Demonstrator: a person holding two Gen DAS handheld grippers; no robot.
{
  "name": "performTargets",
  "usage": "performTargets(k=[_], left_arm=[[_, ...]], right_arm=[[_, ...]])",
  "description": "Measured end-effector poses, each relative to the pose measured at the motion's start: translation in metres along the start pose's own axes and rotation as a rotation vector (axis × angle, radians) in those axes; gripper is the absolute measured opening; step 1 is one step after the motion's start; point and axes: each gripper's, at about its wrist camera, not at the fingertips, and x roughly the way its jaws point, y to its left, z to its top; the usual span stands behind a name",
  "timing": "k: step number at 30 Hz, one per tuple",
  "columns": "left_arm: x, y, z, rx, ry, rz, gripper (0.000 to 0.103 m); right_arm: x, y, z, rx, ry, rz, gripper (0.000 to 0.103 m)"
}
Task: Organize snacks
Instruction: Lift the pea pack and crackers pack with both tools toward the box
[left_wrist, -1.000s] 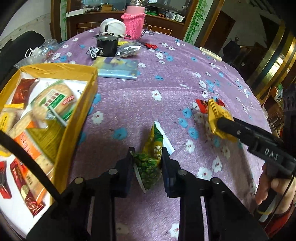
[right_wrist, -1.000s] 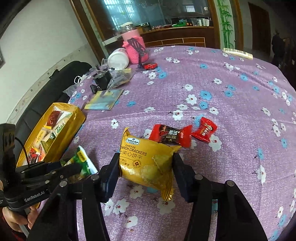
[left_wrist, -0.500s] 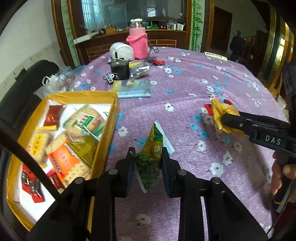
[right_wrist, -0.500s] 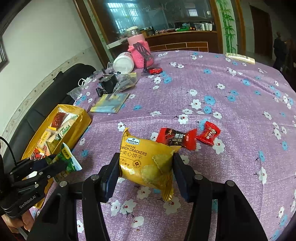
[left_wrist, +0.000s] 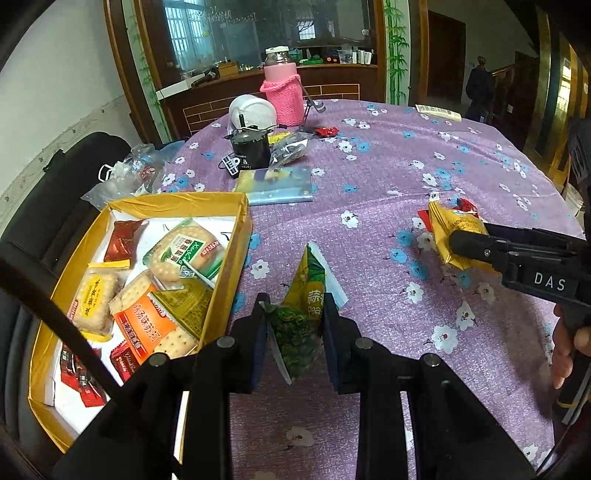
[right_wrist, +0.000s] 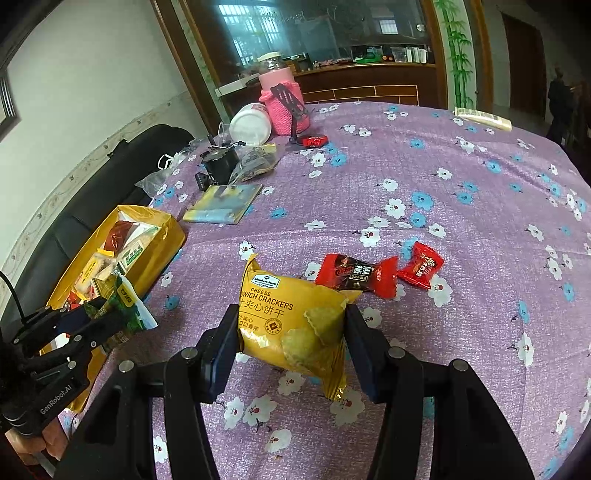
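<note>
On the floral purple tablecloth, each hand-held gripper clamps a snack packet beside the yellow box.

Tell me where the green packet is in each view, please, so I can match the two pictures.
Left wrist: green packet at bottom centre, clamped in the left gripper.
Right wrist: green packet at far left, beside the yellow box.
Shared landmark: pink bottle at the table's far edge.
</note>
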Motion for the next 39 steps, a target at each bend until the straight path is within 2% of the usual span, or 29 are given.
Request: performTargets(k=[11,16,20,24,33,39], left_arm=[[-0.008,0.001,0.001,0.012,-0.025,0.035,0.029],[-0.023,0.014,0.003,-0.032,-0.031,-0.034,0.029],[-0.038,0.03,0.0,-0.067,-0.046,-0.058,0.029],[-0.051,0.055,-0.01,-0.119,-0.05,-0.062,0.029],[-0.074,0.125,-0.047,-0.246,-0.049,0.042,0.029],[-0.083,0.171,-0.064,-0.363,-0.049,0.067,0.029]], right_arm=[[-0.004,0.01,0.0,-0.014,-0.009,0.024,0.055],[-0.009,0.02,0.001,-0.033,-0.017,0.043,0.055],[-0.012,0.03,-0.001,-0.049,-0.014,0.057,0.055],[-0.015,0.046,-0.006,-0.083,-0.009,0.08,0.055],[-0.023,0.073,-0.015,-0.147,-0.003,0.107,0.055],[-0.025,0.087,-0.018,-0.18,0.009,0.121,0.055]])
